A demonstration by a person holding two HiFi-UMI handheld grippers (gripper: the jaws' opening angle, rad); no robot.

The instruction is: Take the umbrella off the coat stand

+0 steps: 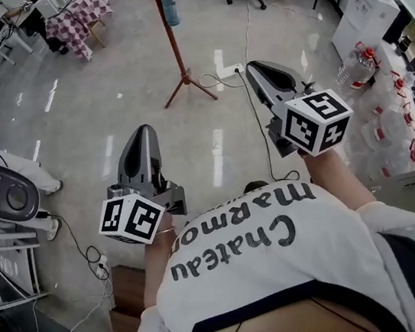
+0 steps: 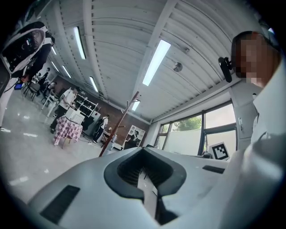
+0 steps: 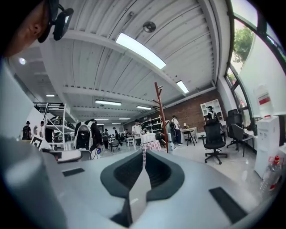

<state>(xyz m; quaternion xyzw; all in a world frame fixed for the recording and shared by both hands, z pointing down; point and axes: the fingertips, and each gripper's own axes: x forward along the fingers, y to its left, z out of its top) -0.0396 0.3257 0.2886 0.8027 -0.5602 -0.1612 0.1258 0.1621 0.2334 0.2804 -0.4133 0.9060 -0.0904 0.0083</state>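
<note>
**Both tools shut and empty, well short of the coat stand**

The coat stand rests on its spread feet on the glossy floor, with open space on every side. The umbrella, folded and grey-blue, hangs close along the stand's upper pole, well above the feet, so the task has not yet begun.

The left tool and the right tool are both on the person's side of the stand and well apart from it. They are carried in front of the chest and aimed roughly level toward it. In each tool's own view the jaws are pressed together with nothing between them. That seems a sensible way to carry them, since there is nothing to hold at this range.

The right tool is the nearer to the stand. Either tool would have to spread its jaws before closing on the umbrella. A dark cable trails over the floor from beside the stand's feet toward the person and could catch a foot.
</note>
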